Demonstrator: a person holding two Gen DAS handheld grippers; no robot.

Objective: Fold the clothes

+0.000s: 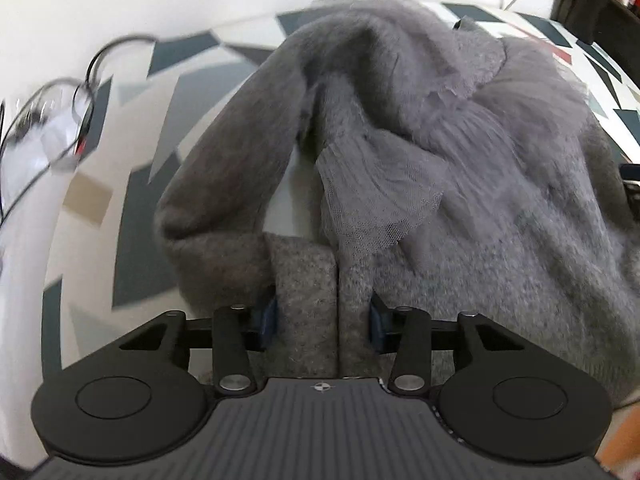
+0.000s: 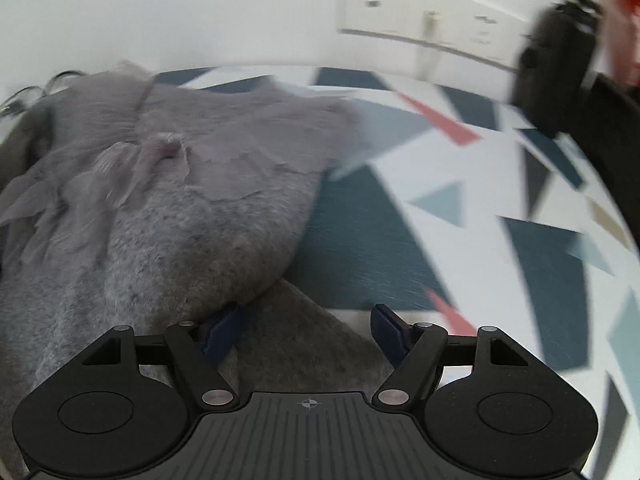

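Left wrist view: the left gripper (image 1: 323,316) points down onto a grey garment (image 1: 400,140) heaped on the patterned bench (image 1: 132,128). A thick fold of the knit fills the gap between the jaws. Both blue pads (image 1: 269,318) lie against the cloth at its flanks, jaws partly closed and gripping that fold. A sleeve loops off to the left. A piece of grey mesh trim (image 1: 372,208) lies on the knit just beyond the jaws. Dark cables (image 1: 86,80) lie at the bench's far left edge.

Right wrist view: the right gripper (image 2: 308,330) stands wide open and holds nothing. Its left pad (image 2: 222,330) is tucked under the garment's (image 2: 180,208) edge; the right pad is over bare bench (image 2: 400,184). A flat grey layer lies below the gap. This view alone shows a wall socket plate (image 2: 424,16) and a dark object (image 2: 556,52) at right.
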